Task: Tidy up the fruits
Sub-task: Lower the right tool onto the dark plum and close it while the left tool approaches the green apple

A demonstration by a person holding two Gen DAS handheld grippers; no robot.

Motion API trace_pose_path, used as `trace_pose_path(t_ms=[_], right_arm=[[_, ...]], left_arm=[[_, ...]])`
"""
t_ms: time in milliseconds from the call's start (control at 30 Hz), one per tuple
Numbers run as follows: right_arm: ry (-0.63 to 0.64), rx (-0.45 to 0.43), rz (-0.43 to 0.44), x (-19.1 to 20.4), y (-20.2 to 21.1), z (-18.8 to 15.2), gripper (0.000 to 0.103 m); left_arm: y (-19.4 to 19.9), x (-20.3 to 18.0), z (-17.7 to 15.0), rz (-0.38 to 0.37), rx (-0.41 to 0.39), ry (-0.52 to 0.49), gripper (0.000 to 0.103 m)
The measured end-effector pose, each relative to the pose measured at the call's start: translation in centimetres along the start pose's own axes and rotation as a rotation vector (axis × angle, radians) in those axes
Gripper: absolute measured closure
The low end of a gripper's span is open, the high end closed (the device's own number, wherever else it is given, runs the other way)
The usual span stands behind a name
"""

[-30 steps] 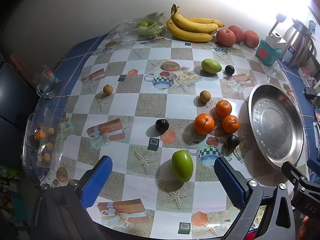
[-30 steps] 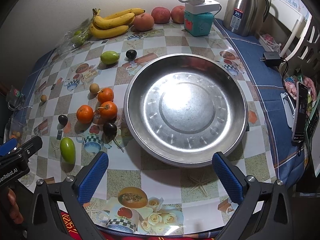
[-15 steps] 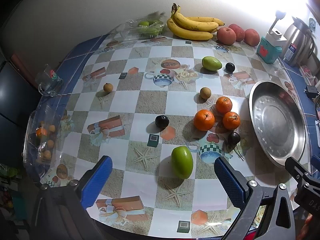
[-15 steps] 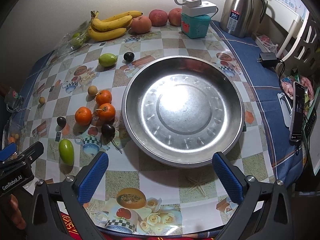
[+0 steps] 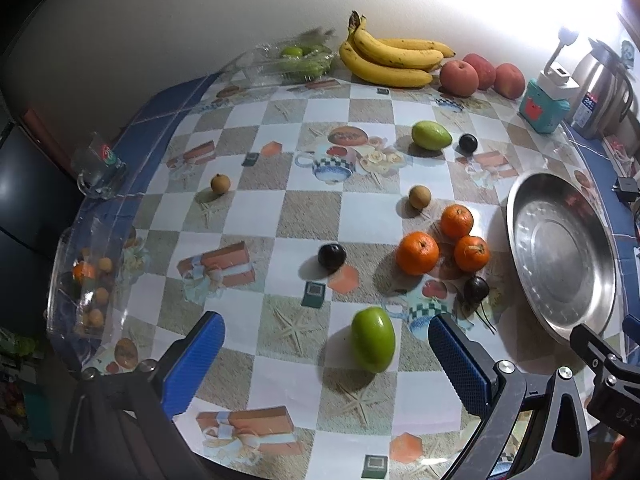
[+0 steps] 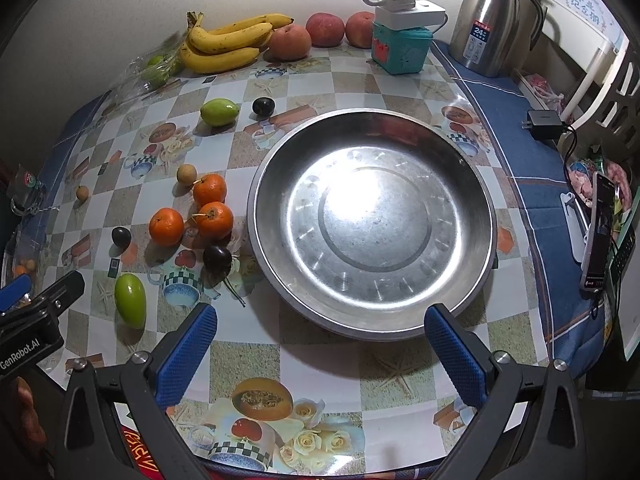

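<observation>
Tongs: my left gripper and right gripper both gape wide, holding nothing. Only left view shows clear box; only right shows phone.

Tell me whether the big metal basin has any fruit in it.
Empty: the round steel basin shows only bare, shiny metal; all the fruit lies on the table outside it.
</observation>
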State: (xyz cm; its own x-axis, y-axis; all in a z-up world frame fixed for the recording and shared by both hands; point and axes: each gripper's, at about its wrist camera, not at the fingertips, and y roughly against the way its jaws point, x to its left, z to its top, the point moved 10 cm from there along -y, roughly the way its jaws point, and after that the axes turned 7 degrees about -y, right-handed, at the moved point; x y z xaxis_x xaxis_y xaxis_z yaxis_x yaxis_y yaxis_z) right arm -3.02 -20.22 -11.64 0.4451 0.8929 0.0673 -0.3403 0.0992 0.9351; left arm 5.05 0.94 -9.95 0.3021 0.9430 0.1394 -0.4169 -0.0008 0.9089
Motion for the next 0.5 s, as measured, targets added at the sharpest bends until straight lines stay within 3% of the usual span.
trace_pose_path(t_ms=[367, 500], right_arm=[[-0.021, -0.009, 0.063, 2.8, 0.6, 3.6, 0.000], [-0.026, -0.001, 0.080, 4.5, 0.6, 5.1, 0.000]], left_arm=[[0.5, 1.7, 4.9, -0.078, 0.009, 0.165, 0.000], [1.1, 2.4, 6.1, -0.066, 0.002, 0.150, 0.000]])
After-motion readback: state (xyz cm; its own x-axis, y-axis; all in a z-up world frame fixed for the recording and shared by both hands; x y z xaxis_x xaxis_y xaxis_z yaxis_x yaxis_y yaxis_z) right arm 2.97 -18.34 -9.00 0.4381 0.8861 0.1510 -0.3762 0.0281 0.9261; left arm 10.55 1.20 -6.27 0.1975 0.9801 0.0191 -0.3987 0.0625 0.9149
